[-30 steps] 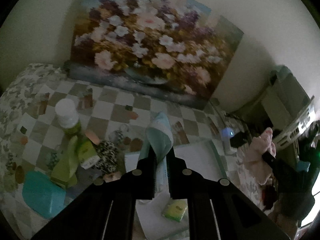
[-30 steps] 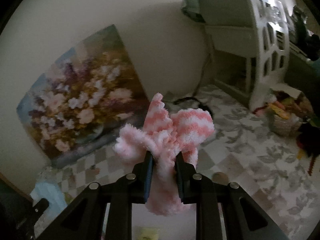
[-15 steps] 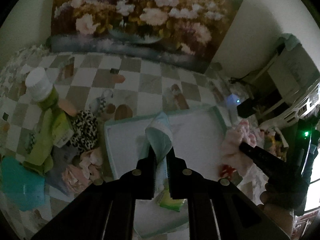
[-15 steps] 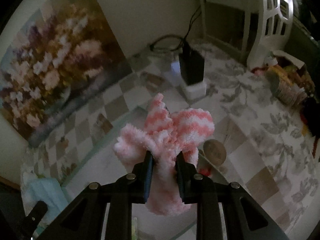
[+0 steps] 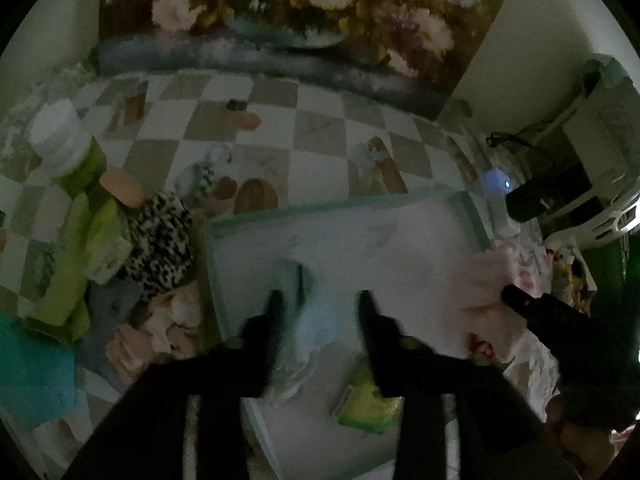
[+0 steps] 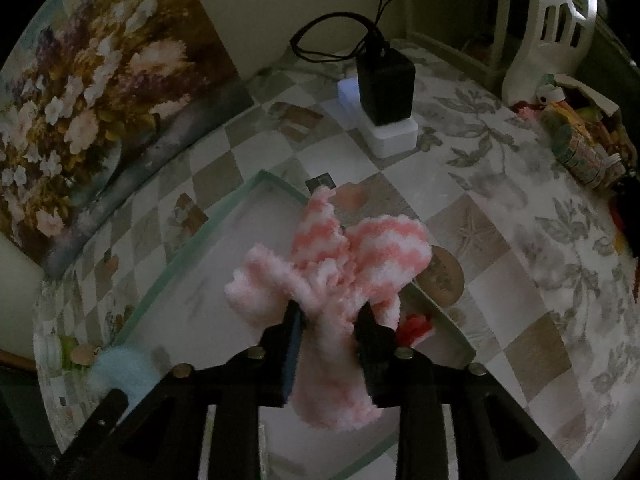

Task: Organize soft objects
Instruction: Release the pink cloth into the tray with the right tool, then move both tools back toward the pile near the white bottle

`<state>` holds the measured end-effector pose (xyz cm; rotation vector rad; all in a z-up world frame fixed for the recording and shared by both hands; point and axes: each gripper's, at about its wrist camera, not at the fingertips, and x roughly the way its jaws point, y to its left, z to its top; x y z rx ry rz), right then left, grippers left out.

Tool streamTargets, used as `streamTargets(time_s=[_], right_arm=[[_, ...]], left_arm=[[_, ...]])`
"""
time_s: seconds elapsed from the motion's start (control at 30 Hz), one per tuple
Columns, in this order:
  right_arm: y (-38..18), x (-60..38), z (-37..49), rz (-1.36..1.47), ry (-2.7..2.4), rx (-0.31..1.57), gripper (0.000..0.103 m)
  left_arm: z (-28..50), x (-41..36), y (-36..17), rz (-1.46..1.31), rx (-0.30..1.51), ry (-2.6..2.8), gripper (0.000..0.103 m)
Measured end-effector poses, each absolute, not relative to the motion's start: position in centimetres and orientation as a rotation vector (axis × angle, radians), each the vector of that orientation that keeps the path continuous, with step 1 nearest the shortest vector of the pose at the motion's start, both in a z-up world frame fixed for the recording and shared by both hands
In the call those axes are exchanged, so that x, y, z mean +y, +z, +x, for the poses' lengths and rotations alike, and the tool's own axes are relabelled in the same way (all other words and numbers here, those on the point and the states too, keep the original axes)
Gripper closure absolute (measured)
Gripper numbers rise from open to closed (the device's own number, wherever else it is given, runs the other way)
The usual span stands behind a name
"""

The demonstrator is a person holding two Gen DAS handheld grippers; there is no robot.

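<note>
A white tray with a green rim [image 5: 256, 216] lies on the checkered tablecloth; it also shows in the right wrist view [image 6: 192, 240]. My left gripper [image 5: 318, 300] is open just above the tray, and the light blue cloth [image 5: 316, 328] lies loose between its fingers. My right gripper [image 6: 328, 316] is opened wider, with the pink and white fuzzy sock [image 6: 340, 264] still between its fingers over the tray's right side. The sock [image 5: 488, 280] and right gripper also show at the right of the left wrist view.
Left of the tray lie a leopard-print cloth [image 5: 160, 236], pink and grey cloths [image 5: 160, 320], green packets [image 5: 92, 240], a white-capped bottle [image 5: 60, 136] and a teal item [image 5: 32, 368]. A green packet [image 5: 368, 404] lies in the tray. A black charger [image 6: 384, 80] and a flower painting [image 6: 100, 80] stand behind.
Both grippers dropped toward the tray. My left gripper opened and released the blue cloth. My right gripper's fingers spread wider around the pink sock.
</note>
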<state>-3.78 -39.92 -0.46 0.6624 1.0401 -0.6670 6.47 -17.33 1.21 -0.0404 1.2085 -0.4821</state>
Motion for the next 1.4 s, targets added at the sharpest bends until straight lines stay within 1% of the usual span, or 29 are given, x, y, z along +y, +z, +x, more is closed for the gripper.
streamTargets(time_s=[0.07, 0.13, 0.2, 0.27, 0.33, 0.37, 0.4, 0.43, 0.47, 0.5, 0.53, 0.9, 1.1, 1.4], right_arm=[[-0.1, -39.8, -3.7, 0.647, -0.675, 1.038, 0.061], [0.2, -39.6, -3.6, 0.637, -0.676, 1.035, 0.053], [0.4, -39.4, -3.4, 0.624, -0.674, 1.033, 0.050], [0.6, -39.2, -3.3, 0.609, -0.672, 1.035, 0.043], [0.7, -39.0, -3.0, 0.598, -0.667, 1.040, 0.040], [0.7, -38.9, -3.0, 0.594, -0.665, 1.043, 0.039], [0.6, -38.8, -2.9, 0.589, -0.664, 1.045, 0.037], [0.6, -38.7, -2.8, 0.580, -0.663, 1.045, 0.031], [0.7, -38.6, -2.7, 0.568, -0.664, 1.041, 0.021], [0.7, -38.4, -2.7, 0.551, -0.663, 1.034, 0.014], [0.9, -38.3, -2.6, 0.530, -0.665, 1.026, 0.000], [1.1, -37.6, -2.0, 0.515, -0.641, 1.028, 0.000], [1.3, -37.5, -2.0, 0.499, -0.662, 1.031, 0.000], [1.2, -36.3, -1.2, 0.459, -0.635, 1.057, 0.000]], left_arm=[[6.3, -17.2, 1.8, -0.032, 1.190, -0.478, 0.054], [6.3, -17.1, 2.2, -0.038, 1.186, -0.483, 0.051], [6.4, -17.0, 2.3, -0.041, 1.194, -0.471, 0.042], [6.5, -16.8, 2.4, -0.040, 1.198, -0.455, 0.041], [6.7, -16.5, 2.3, -0.041, 1.204, -0.441, 0.040], [6.8, -16.3, 2.1, -0.047, 1.208, -0.430, 0.034], [7.0, -16.1, 2.0, -0.056, 1.209, -0.420, 0.023], [7.2, -15.8, 1.9, -0.065, 1.207, -0.408, 0.017], [7.4, -15.3, 1.9, -0.070, 1.195, -0.379, 0.007], [7.5, -15.0, 1.9, -0.067, 1.183, -0.358, 0.004], [7.6, -14.6, 2.0, -0.063, 1.170, -0.335, 0.004], [9.5, -10.4, 1.8, -0.148, 1.185, -0.250, 0.002], [10.8, -7.1, 2.1, -0.255, 1.180, -0.207, 0.001], [12.4, -1.8, 2.0, -0.241, 1.190, -0.080, 0.001]])
